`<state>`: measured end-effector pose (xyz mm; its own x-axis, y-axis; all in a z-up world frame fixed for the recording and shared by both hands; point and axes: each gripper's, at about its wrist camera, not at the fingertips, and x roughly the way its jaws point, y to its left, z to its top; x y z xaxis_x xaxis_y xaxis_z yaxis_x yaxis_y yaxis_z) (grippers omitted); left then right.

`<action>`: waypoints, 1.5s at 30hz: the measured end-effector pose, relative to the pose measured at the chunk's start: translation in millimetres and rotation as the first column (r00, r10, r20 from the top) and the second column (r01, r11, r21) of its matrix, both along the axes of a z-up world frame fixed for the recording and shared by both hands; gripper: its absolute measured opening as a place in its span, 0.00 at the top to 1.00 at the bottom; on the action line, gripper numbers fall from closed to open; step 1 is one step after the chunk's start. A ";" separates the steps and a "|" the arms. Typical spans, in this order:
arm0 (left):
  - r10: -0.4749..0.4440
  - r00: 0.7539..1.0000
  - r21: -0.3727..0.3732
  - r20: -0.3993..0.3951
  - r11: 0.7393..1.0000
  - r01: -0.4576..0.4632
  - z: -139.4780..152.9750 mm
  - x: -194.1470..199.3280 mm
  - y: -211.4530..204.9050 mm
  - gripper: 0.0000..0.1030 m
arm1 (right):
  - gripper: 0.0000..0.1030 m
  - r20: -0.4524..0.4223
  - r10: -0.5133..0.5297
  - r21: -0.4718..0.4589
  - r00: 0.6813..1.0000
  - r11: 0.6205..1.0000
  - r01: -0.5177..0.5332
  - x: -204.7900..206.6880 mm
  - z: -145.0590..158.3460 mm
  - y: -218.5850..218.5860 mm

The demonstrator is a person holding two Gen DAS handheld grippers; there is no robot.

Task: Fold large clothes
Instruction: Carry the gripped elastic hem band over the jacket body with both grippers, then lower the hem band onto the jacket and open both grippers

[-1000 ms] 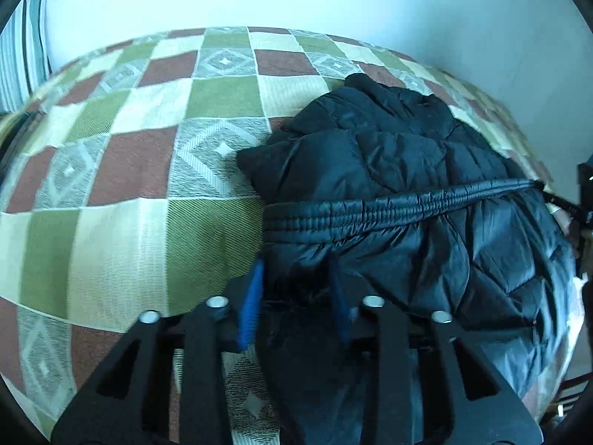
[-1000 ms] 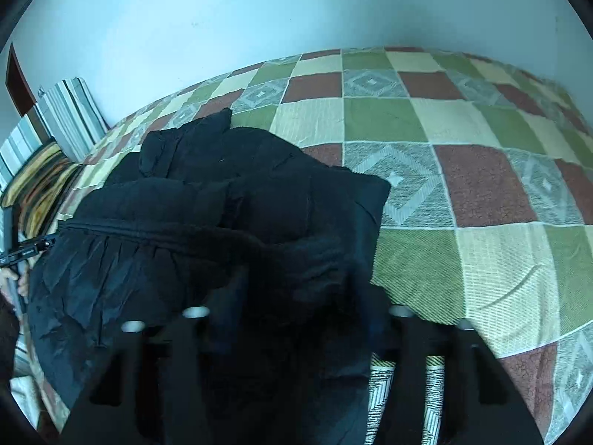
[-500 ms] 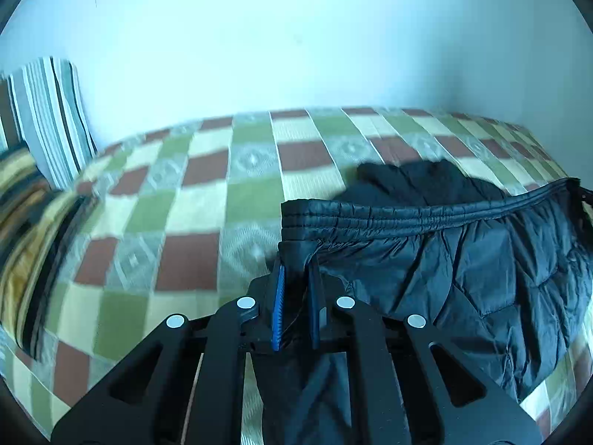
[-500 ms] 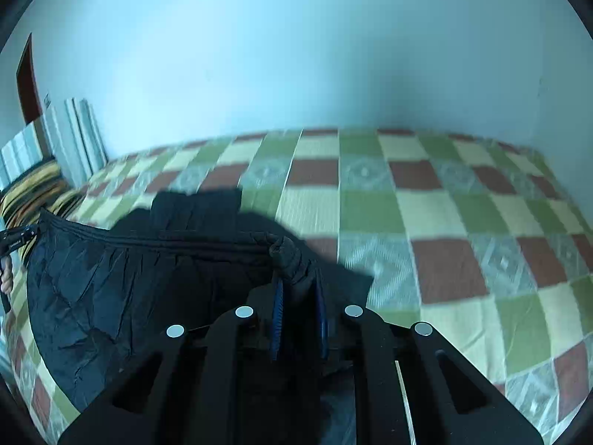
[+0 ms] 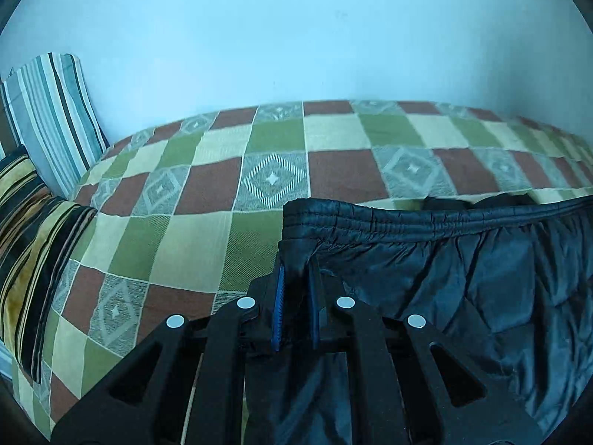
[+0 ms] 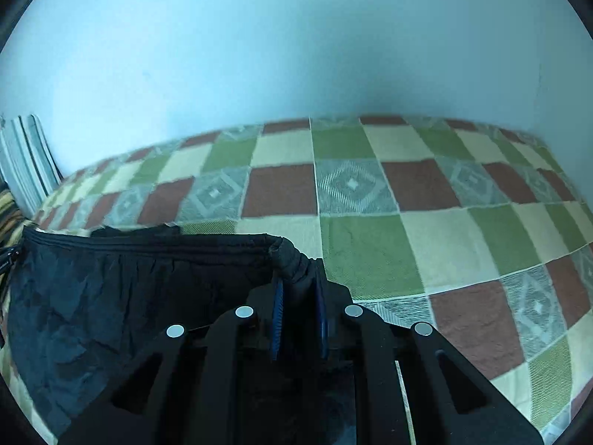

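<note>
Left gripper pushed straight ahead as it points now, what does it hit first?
Left gripper is already clamped on the black jacket's elastic hem. Beyond that, likely the checkered bedspread, then the wall; depth unclear.

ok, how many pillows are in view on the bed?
2. A grey-striped pillow stands upright against the wall at the bed's left end; a yellow-and-black striped pillow lies in front of it. The black jacket could hide others.

A bed [image 5: 229,244] wore a checked green, brown and cream cover; striped pillows [image 5: 52,118] leaned against the pale blue wall [image 5: 296,37].
</note>
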<state>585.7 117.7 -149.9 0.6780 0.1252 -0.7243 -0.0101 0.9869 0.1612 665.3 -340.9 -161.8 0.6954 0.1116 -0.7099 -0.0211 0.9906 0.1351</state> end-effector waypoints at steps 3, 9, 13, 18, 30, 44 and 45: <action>0.011 0.999 0.032 -0.033 0.999 -0.010 -22.2 13.9 -2.0 0.89 | 0.85 -0.047 -0.004 -0.007 0.999 1.000 0.004 13.4 -22.4 1.4; 0.018 0.996 0.057 -0.084 0.998 -0.014 -60.1 30.2 -4.7 0.89 | 0.84 -0.121 -0.014 -0.012 0.993 1.000 0.012 30.7 -57.9 5.0; 0.018 0.995 0.070 -0.102 0.998 -0.010 -75.4 35.7 -8.0 0.88 | 0.81 -0.142 -0.020 -0.015 0.990 1.000 0.018 35.8 -70.6 5.8; 0.028 0.994 0.047 -0.102 0.999 -0.023 -88.2 38.7 -5.0 0.87 | 0.77 -0.142 -0.027 -0.011 0.990 1.000 0.026 36.8 -76.7 6.0; 0.053 0.992 0.075 -0.115 0.996 -0.044 -61.6 24.1 -4.8 0.72 | 0.57 -0.134 -0.115 -0.055 0.984 0.993 0.108 23.7 -50.1 1.5; -0.035 0.993 -0.139 -0.113 0.990 0.019 -18.6 -32.1 -103.9 0.71 | 0.57 -0.100 -0.034 0.048 0.994 0.998 0.039 -24.1 -0.4 118.2; -0.025 0.992 -0.132 -0.123 0.991 0.009 -26.2 -29.8 -108.2 0.71 | 0.57 -0.108 -0.026 0.034 0.994 0.999 0.030 -21.7 -6.7 129.0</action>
<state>556.0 9.5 -176.0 0.5830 0.0129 -0.8124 0.0189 0.9994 0.0294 643.6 -211.9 -168.4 0.6187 0.1197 -0.7764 0.0229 0.9851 0.1702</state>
